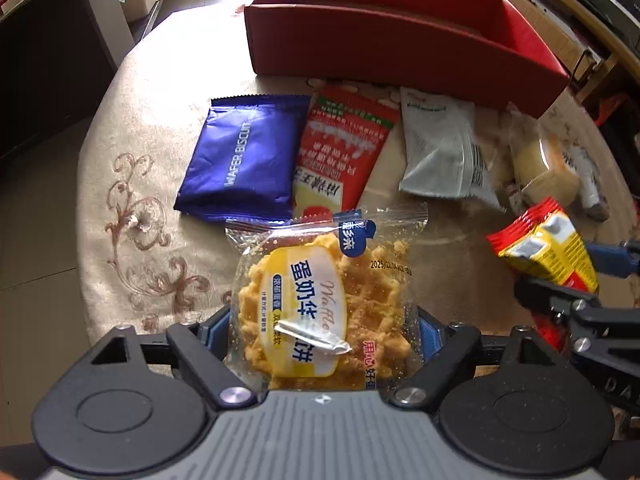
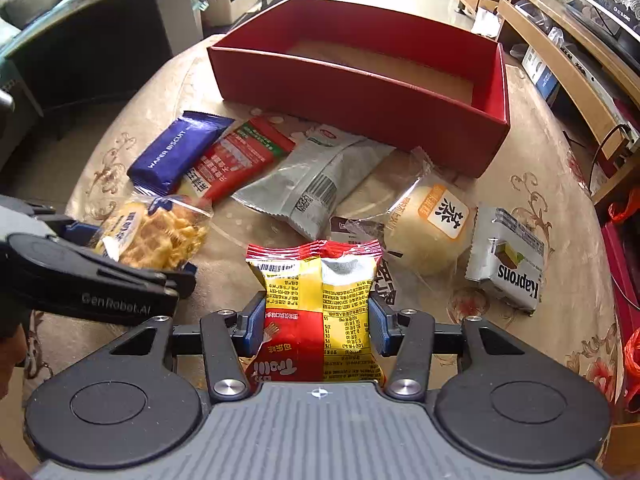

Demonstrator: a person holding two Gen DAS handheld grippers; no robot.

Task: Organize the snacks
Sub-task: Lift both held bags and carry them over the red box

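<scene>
My left gripper [image 1: 322, 330] is shut on a clear waffle packet [image 1: 320, 296] and holds it above the table; it also shows in the right wrist view [image 2: 160, 236]. My right gripper [image 2: 316, 320] is shut on a yellow and red snack packet [image 2: 316, 300], seen at the right edge of the left wrist view [image 1: 548, 252]. An open red box [image 2: 360, 96] stands at the far side of the round table, its inside bare. It also shows in the left wrist view [image 1: 400, 40].
On the patterned tablecloth [image 2: 540, 320] lie a blue wafer biscuit packet [image 2: 176, 156], a red packet [image 2: 240, 160], a grey-white packet [image 2: 316, 184], a wrapped bun [image 2: 432, 224] and a silver Kaprons packet [image 2: 508, 256]. A wooden cabinet [image 2: 560, 60] stands far right.
</scene>
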